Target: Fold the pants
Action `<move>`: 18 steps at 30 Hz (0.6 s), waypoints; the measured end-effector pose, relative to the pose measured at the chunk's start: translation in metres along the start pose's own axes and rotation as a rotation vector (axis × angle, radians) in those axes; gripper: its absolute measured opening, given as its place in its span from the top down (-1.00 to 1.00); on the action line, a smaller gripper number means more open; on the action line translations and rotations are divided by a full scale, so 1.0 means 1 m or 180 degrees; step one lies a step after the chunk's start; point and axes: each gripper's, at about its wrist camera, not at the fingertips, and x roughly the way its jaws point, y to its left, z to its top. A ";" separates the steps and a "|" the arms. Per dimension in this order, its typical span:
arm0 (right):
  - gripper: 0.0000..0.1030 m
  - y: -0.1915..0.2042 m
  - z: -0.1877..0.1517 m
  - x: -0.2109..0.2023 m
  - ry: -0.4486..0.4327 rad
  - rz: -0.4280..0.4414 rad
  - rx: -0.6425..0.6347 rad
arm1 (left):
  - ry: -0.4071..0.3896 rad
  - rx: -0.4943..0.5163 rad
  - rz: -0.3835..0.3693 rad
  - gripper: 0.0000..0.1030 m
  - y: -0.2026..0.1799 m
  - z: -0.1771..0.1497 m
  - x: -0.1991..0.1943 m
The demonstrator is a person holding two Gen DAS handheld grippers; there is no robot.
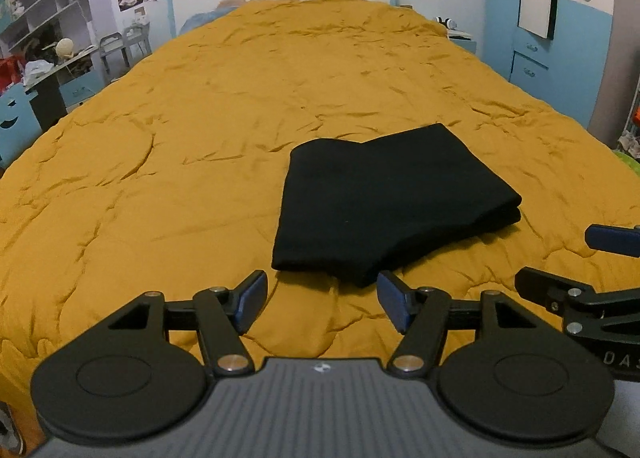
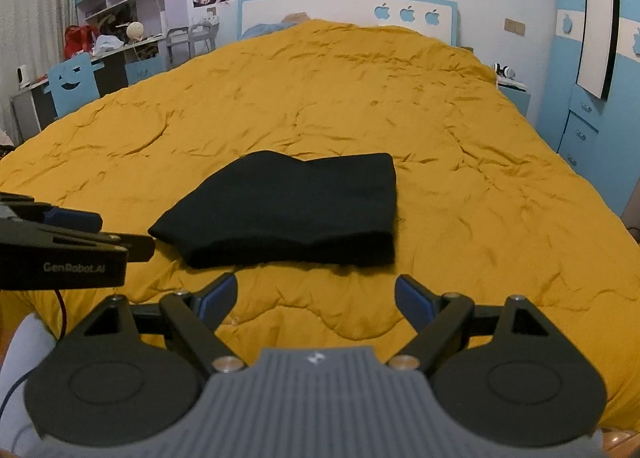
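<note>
Black pants [image 1: 384, 201], lying as a compact layered bundle on the yellow bedspread [image 1: 160, 137] just beyond both tools, folding seemingly finished; left gripper [image 1: 322, 300] and right gripper [image 2: 316, 298] hovering near, jaws spread, holding nothing.

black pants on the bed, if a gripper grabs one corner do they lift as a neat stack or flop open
The black pants are soft stacked layers, so they would probably droop and unfold. The layers look loose at the near edge, so only the top ones might lift. On the wrinkled yellow quilt, pushing would likely bunch them.
</note>
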 end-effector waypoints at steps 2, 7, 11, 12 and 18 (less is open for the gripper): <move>-0.59 0.001 0.000 0.000 0.0003 0.0006 -0.0003 | 0.0012 -0.0012 0.0025 -0.43 -0.009 0.003 0.006; -0.59 0.004 0.001 0.000 0.0002 0.0015 -0.0025 | 0.0027 -0.0018 0.0005 -0.43 -0.009 0.005 0.007; -0.59 0.004 0.002 0.002 0.0007 0.0016 -0.0041 | 0.0024 -0.0019 -0.0011 -0.43 -0.009 0.006 0.006; -0.59 0.004 0.002 0.002 0.0007 0.0016 -0.0044 | 0.0024 -0.0019 -0.0015 -0.43 -0.009 0.006 0.005; -0.59 0.005 0.002 0.002 0.0008 0.0016 -0.0045 | 0.0032 -0.0019 -0.0023 -0.43 -0.009 0.006 0.006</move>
